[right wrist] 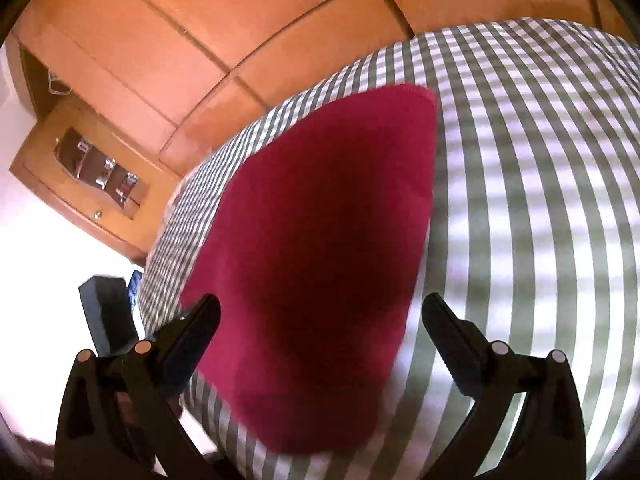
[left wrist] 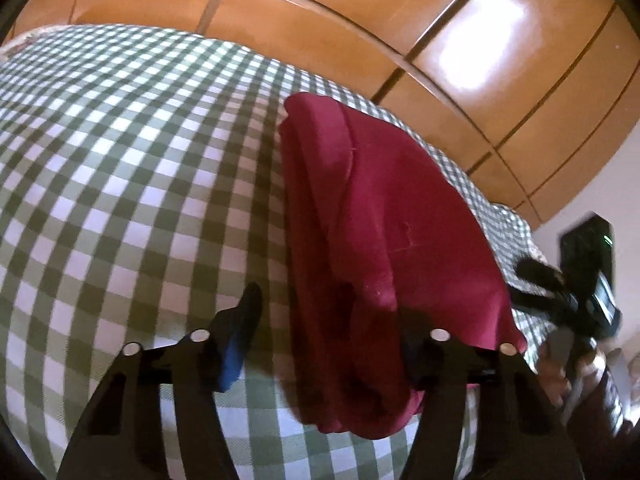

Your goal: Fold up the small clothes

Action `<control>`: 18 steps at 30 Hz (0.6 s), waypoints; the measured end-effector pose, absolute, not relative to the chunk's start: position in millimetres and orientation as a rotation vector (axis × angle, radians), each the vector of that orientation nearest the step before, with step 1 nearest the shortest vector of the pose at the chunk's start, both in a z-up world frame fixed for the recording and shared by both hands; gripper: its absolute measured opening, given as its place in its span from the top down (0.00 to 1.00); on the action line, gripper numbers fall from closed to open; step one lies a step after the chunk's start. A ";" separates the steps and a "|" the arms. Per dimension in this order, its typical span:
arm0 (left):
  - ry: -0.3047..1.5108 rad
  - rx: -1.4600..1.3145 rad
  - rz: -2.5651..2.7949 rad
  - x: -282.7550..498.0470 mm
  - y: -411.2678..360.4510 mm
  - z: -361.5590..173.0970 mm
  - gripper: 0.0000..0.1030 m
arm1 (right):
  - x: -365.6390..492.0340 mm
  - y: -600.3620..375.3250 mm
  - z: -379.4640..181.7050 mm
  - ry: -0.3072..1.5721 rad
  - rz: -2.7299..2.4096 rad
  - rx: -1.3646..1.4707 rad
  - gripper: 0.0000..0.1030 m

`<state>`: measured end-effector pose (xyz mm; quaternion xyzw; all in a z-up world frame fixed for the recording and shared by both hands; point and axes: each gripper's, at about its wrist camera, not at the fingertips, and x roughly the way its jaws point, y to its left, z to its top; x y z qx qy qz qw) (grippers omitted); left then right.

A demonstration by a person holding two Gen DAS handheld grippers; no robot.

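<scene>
So the dark red garment (left wrist: 384,216) is lying in a folded, slightly bunched heap on the green-and-white checked bedspread (left wrist: 132,168), close to the bed's far edge on the wardrobe side. In the left wrist view one end of it drapes over the left gripper (left wrist: 332,320)'s right finger, so that tip is hidden; the jaws are spread wide and I can't tell if anything is actually pinched. The right gripper (right wrist: 320,312) hangs over the same cloth (right wrist: 320,240) with jaws wide apart, one on each side, gripping nothing. Orange wooden wardrobe doors (left wrist: 500,60) run right along that edge. A small wooden cabinet (right wrist: 92,176) sits past the bed corner. Lots of bare bedspread on the other side.
</scene>
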<state>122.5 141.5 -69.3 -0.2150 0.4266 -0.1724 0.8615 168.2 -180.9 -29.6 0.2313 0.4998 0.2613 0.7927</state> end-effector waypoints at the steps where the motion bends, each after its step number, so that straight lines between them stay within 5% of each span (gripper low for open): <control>1: 0.896 -0.463 -0.380 123.6 142.5 -69.8 0.50 | 175.5 -179.1 -34.5 1.093 0.555 0.505 0.02; 5: 0.907 -0.522 -0.441 130.7 150.0 -75.2 0.57 | 197.3 -164.3 -58.4 1.145 0.572 0.533 0.11; 9: 0.912 -0.614 -0.493 129.1 154.3 -81.3 0.62 | 190.5 -158.5 -43.7 1.119 0.555 0.501 0.45; 18: 0.894 -0.540 -0.619 133.7 74.2 -41.4 0.63 | 128.7 -220.0 23.1 0.884 0.503 0.448 0.54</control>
